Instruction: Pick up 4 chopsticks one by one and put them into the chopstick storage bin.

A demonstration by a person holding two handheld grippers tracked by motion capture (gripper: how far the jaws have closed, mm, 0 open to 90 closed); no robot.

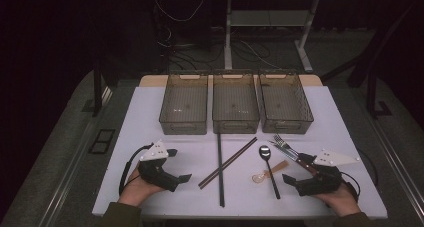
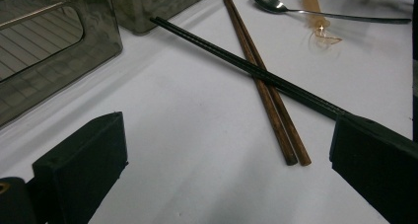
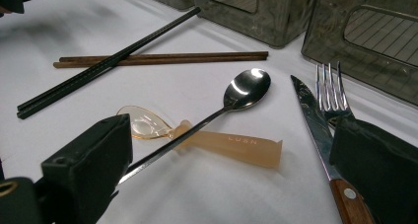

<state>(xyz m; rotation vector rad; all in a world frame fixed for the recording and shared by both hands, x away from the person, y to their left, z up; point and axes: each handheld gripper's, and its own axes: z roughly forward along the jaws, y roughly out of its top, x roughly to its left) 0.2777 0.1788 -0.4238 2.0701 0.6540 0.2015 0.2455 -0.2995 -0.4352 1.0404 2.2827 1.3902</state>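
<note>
Resting on table (image 1: 150,197) — both grippers, jaws wide, chopsticks (image 1: 220,162) between.

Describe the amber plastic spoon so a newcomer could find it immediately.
On the white table, look in front of the three grey bins, right of the crossed chopsticks. The translucent amber plastic spoon lies there under the shiny metal spoon's handle. It alone is see-through, short and stubby.

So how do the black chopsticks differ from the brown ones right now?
The black chopsticks are darker and look longer than the brown chopsticks. The black pair runs nearly straight toward the bins; the brown pair lies diagonally. The black pair crosses on top of the brown one. Both lie flat on the table as tight pairs, untouched by either gripper.
</note>
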